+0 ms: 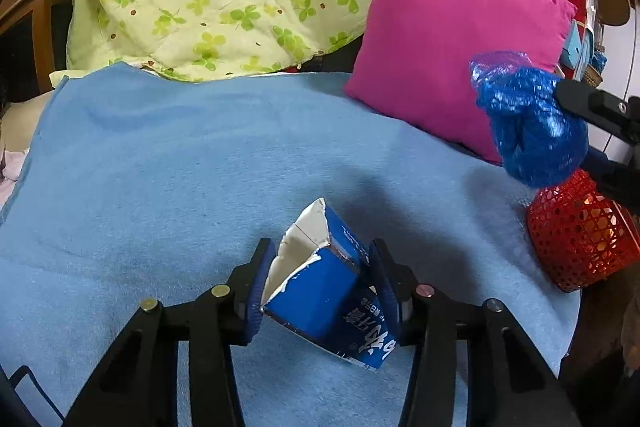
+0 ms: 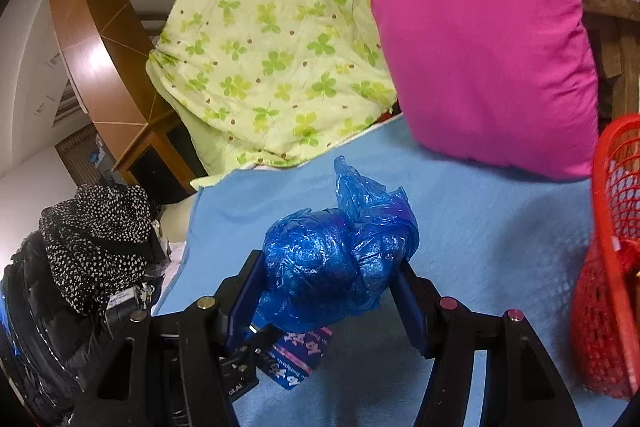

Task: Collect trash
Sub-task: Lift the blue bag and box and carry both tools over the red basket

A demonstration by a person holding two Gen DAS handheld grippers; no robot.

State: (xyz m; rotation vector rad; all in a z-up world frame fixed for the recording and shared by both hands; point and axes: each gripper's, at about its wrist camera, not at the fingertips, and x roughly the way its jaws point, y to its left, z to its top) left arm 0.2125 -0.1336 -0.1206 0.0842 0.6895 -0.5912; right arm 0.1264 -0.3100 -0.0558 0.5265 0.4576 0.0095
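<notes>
Carton: torn blue-and-white paperboard drink carton (image 1: 324, 287) lies on the light blue fleece blanket (image 1: 160, 167), between the left gripper (image 1: 322, 283) fingers; pads bear on both flanks, so judged gripped.
Carton handling: judged light, empty, easily crushed; ripped top offers weak purchase; best taken across the intact lower body.
Bag: crumpled blue plastic bag bundle (image 2: 336, 259) is clamped in the right gripper (image 2: 328, 287), held above the blanket.
Bag handling: judged soft, slick, compressible; may slide from the pads; grip through the bulk, not the loose tail.
Receptacle: red mesh plastic basket (image 1: 580, 239) stands at the blanket's right edge, near the magenta cushion (image 1: 448, 47).
</notes>
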